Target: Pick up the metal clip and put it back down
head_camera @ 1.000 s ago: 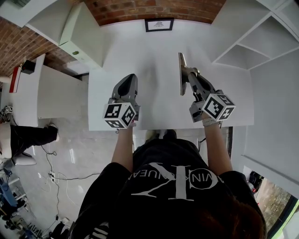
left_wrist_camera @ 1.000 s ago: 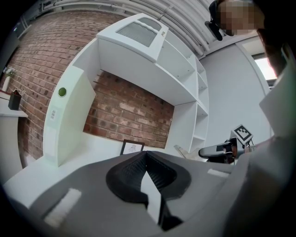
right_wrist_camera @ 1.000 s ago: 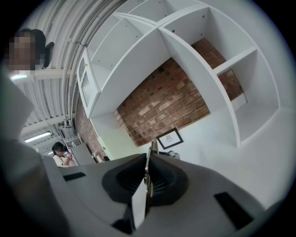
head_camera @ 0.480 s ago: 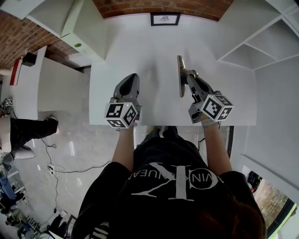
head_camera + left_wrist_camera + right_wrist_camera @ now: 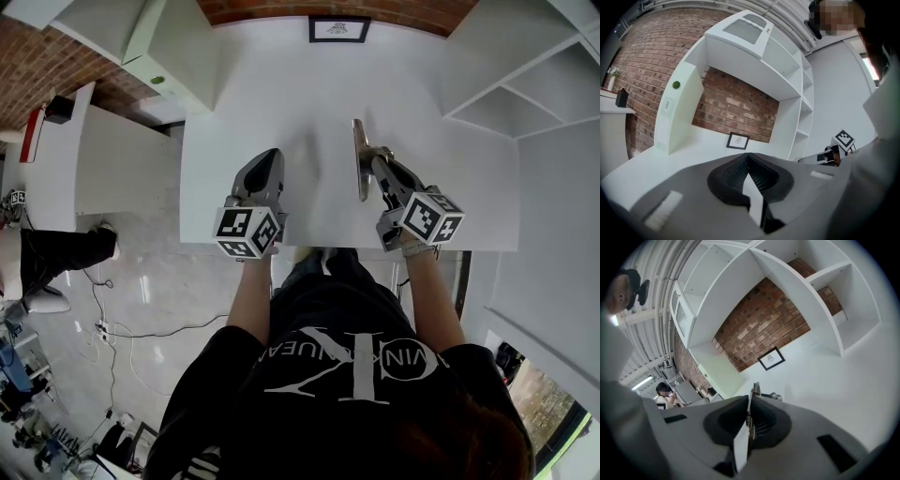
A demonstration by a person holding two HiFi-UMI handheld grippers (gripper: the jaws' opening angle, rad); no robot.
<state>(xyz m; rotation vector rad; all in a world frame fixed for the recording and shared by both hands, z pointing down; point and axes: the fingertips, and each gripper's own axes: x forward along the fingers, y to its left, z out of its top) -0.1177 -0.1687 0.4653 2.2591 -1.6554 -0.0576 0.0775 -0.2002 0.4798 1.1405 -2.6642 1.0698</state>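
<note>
metal clip (image 5: 360,161) is off the white table (image 5: 234,112), pinched between the jaws of the right gripper (image 5: 375,159).

at the left, the left gripper (image 5: 269,155) hovers over the table with its jaws pressed together. its own view shows the ribbed pads (image 5: 761,174) meeting with nothing between them. past the jaw tips in that view lies bare table, and further on a framed picture (image 5: 738,140) leans on the brick wall. this gripper sits much as it did a second ago, jaws shut then as now.

at the right, the jaws are clenched on the clip. in the right gripper view the thin metal strip runs edge-on between the pads and sticks out beyond the jaw tips, pointing toward the framed picture. from the head view it is a long narrow bar standing on edge, reaching both ahead of and behind the jaw tips. compared with a second ago, the clip and the jaws lie further from the framed picture and nearer the table's near edge; the grip looks unchanged.
</note>
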